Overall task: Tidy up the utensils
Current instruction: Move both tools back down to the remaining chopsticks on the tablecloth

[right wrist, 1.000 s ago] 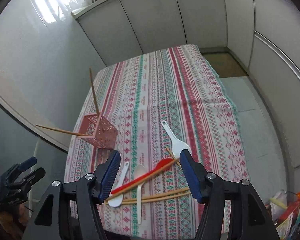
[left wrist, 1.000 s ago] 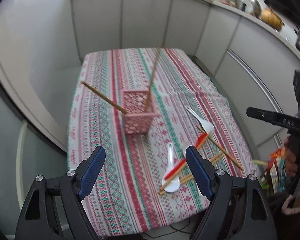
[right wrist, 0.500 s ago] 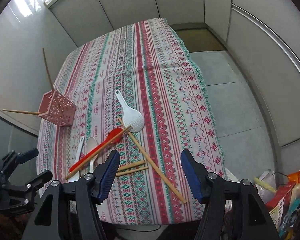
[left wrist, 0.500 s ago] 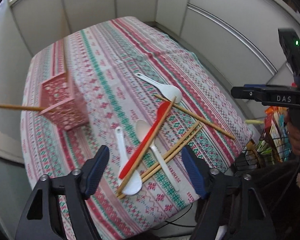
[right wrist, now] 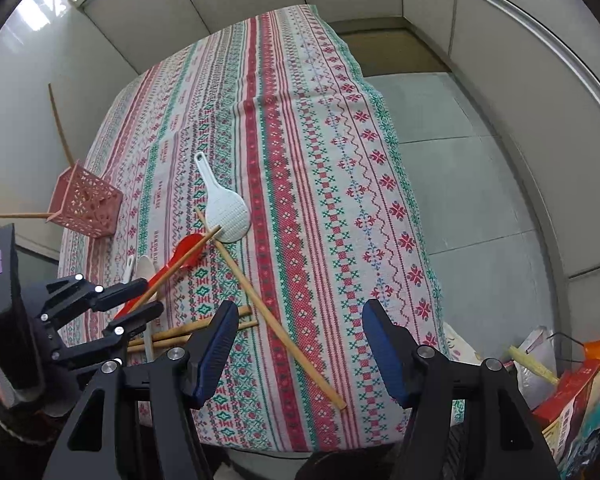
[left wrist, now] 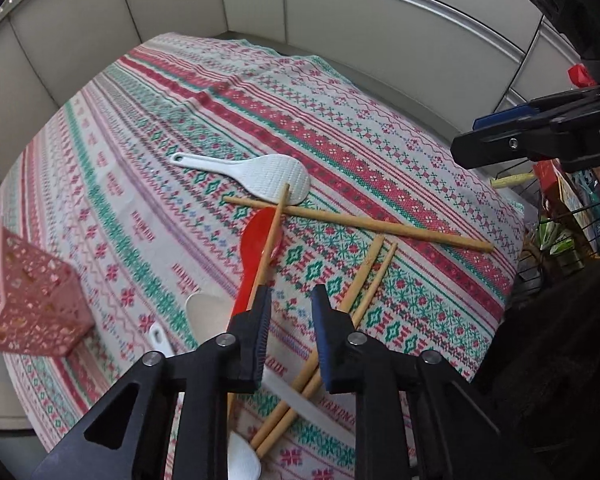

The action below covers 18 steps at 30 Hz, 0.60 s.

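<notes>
patterned tablecloth (right wrist: pixel 300 160), snack packets (right wrist: pixel 580 392), grey floor (right wrist: pixel 460 160)

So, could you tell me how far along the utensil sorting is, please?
Done: two chopsticks stand in the pink basket. In hand: nothing; the left tool, narrowly open, hovers over the pile by the red spoon, and the right tool is open. Left: the white rice paddle, loose chopsticks and spoons on the tablecloth.

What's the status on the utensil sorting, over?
Left gripper open, low over the red spoon and chopstick pile. Right gripper open, empty. Pink basket holds two chopsticks only. Utensils crisscrossed, overlapping.
</notes>
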Each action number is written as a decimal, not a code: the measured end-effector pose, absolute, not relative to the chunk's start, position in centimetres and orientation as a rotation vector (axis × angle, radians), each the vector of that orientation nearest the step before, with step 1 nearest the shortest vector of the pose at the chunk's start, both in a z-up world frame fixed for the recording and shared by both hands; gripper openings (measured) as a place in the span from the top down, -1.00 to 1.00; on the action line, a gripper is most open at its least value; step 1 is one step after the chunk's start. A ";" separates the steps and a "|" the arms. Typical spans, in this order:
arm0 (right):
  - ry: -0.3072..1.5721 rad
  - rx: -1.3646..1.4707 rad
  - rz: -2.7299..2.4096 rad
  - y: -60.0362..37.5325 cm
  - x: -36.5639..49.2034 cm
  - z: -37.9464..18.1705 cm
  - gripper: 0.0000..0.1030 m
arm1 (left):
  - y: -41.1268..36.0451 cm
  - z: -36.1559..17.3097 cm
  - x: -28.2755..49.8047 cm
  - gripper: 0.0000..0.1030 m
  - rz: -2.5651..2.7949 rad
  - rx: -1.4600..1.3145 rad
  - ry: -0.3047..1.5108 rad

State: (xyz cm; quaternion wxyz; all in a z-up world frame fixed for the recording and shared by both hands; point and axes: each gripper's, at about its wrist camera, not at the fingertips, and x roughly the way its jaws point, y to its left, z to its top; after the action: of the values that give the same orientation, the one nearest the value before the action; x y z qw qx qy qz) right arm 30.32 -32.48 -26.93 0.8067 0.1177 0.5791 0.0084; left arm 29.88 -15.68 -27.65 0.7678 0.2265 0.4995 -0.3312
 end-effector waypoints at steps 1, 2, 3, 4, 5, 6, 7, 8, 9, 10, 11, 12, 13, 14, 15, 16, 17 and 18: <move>1.241 0.255 0.017 -32.6 30.5 -27.0 -0.27 | -16.0 -27.8 30.2 0.67 -0.717 0.492 1.089; 1.242 0.257 0.017 -32.6 30.6 -27.0 -0.27 | -16.2 -28.0 30.6 0.68 -0.714 0.489 1.093; 1.244 0.259 0.016 -32.7 30.7 -27.1 -0.27 | -16.4 -28.2 31.1 0.68 -0.709 0.485 1.093; 1.246 0.260 0.016 -32.7 30.8 -27.1 -0.27 | -16.6 -28.3 31.5 0.68 -0.708 0.480 1.097; 1.247 0.260 0.017 -32.8 30.9 -27.1 -0.27 | -16.8 -28.4 31.9 0.69 -0.708 0.474 1.102; 1.247 0.261 0.019 -32.8 31.0 -27.1 -0.27 | -17.0 -28.5 32.2 0.69 -0.708 0.468 1.103; 1.247 0.262 0.020 -32.8 31.2 -27.2 -0.27 | -17.1 -28.5 32.6 0.69 -0.708 0.464 1.106; 1.247 0.262 0.021 -32.9 31.3 -27.1 -0.27 | -17.3 -28.7 32.8 0.71 -0.708 0.462 1.112; 1.247 0.262 0.023 -32.8 31.3 -27.1 -0.27 | -17.5 -28.9 33.2 0.73 -0.706 0.462 1.120; 1.247 0.262 0.024 -32.8 31.4 -27.1 -0.27 | -17.6 -29.1 33.4 0.75 -0.704 0.464 1.128; 1.246 0.262 0.024 -32.8 31.4 -27.1 -0.27 | -17.7 -29.4 33.6 0.77 -0.699 0.467 1.137; 1.246 0.261 0.025 -32.8 31.4 -27.0 -0.27 | -17.8 -29.7 33.8 0.80 -0.693 0.471 1.146; 1.246 0.261 0.024 -32.8 31.4 -27.0 -0.27 | -17.8 -29.9 33.8 0.82 -0.688 0.476 1.154; 1.247 0.261 0.024 -32.8 31.4 -27.0 -0.27 | -17.9 -30.1 33.9 0.84 -0.684 0.480 1.160; 1.248 0.263 0.024 -32.8 31.4 -27.0 -0.27 | -17.9 -30.1 34.0 0.84 -0.682 0.482 1.157; 1.249 0.263 0.023 -32.8 31.5 -27.0 -0.27 | -17.9 -30.1 34.0 0.84 -0.680 0.484 1.156; 1.251 0.263 0.023 -32.7 31.5 -27.1 -0.27 | -17.9 -30.0 34.0 0.85 -0.677 0.487 1.156; 1.253 0.263 0.023 -32.7 31.6 -27.1 -0.27 | -17.9 -30.0 34.0 0.86 -0.675 0.488 1.153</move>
State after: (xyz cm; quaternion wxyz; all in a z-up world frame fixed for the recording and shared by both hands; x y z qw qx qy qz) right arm 31.57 -32.69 -27.10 0.8020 0.1225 0.5845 0.0106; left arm 33.98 -17.90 -29.96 0.7574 0.2241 0.5293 -0.3099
